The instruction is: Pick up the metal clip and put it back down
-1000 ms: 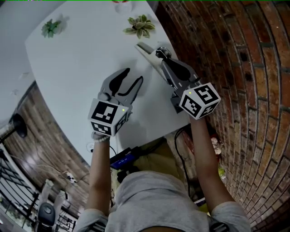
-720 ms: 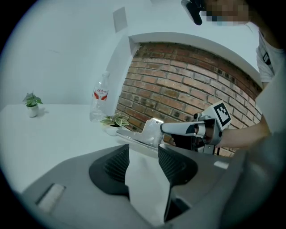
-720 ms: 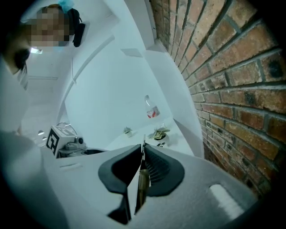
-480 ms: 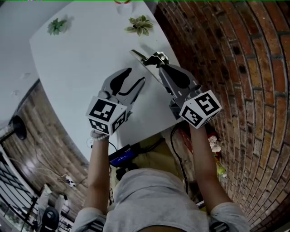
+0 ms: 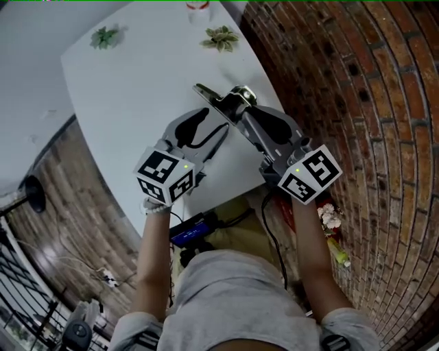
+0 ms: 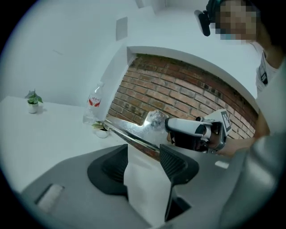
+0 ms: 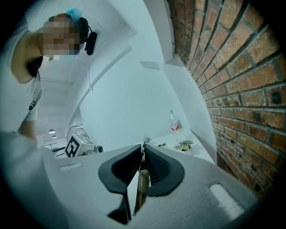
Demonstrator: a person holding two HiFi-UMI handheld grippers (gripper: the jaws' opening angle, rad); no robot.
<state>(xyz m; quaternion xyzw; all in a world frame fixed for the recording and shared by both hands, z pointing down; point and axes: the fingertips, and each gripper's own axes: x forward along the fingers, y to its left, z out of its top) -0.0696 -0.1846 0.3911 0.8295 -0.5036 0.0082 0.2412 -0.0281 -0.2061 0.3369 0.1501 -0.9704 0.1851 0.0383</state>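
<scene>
I hold the clip [image 5: 214, 98] in my right gripper [image 5: 240, 110], up over the table [image 5: 123, 89]. It pokes out across the front of my left gripper [image 5: 214, 127]. Far ahead stand a plant [image 5: 221, 38], a bottle [image 5: 197, 5] and, further left, a second plant [image 5: 104, 36]. The wall [image 5: 357, 103] is on my right.

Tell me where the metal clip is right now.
In the head view, the metal clip is pinched in the right gripper, upper centre, over the white table beside the brick wall.

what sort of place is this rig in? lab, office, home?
Probably an office or studio-type room, hard to say more: a white table against an exposed brick wall, small potted plants and a water bottle on it, wood-plank floor below.
</scene>
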